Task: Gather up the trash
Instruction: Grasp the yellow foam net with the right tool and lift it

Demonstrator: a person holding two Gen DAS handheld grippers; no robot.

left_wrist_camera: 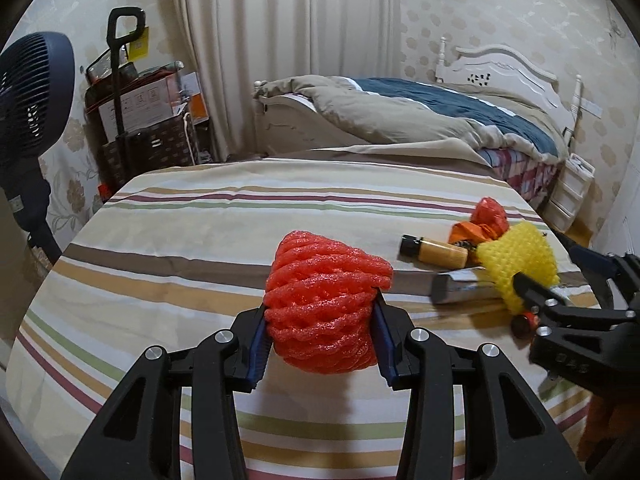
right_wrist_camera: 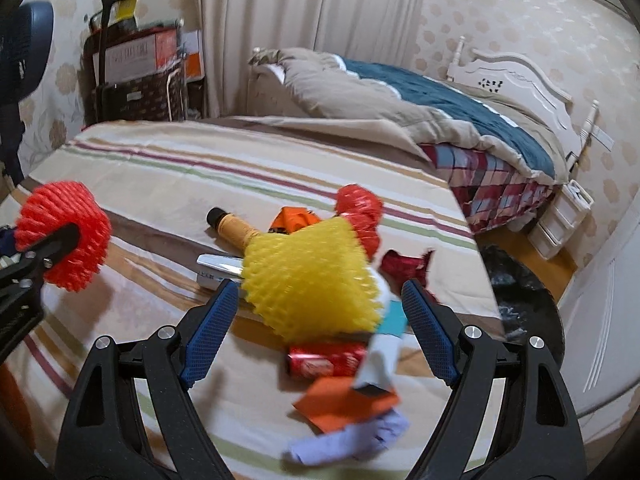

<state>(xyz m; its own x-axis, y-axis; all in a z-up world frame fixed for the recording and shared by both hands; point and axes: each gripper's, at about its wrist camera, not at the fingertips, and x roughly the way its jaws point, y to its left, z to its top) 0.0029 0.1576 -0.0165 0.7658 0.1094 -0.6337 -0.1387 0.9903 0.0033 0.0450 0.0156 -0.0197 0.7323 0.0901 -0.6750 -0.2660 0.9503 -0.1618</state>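
Left hand-held gripper (left_wrist_camera: pixel 320 334) clamped on red foam net (left_wrist_camera: pixel 326 300), pads pressing both sides, net lifted above the striped bedsheet (left_wrist_camera: pixel 180 216). Right hand-held gripper (right_wrist_camera: pixel 316 316) released, jaws wide, yellow foam net (right_wrist_camera: pixel 308 280) between them but pads not touching it. Trash pile just beyond and under the yellow net: small brown bottle (right_wrist_camera: pixel 234 226), silver wrapper (right_wrist_camera: pixel 218 270), red can (right_wrist_camera: pixel 324 358), orange paper (right_wrist_camera: pixel 344 402), lilac tissue (right_wrist_camera: pixel 348 440). Right view is motion-blurred

Glossy red foam netting (left_wrist_camera: pixel 324 300), matt striped cloth (left_wrist_camera: pixel 180 232).
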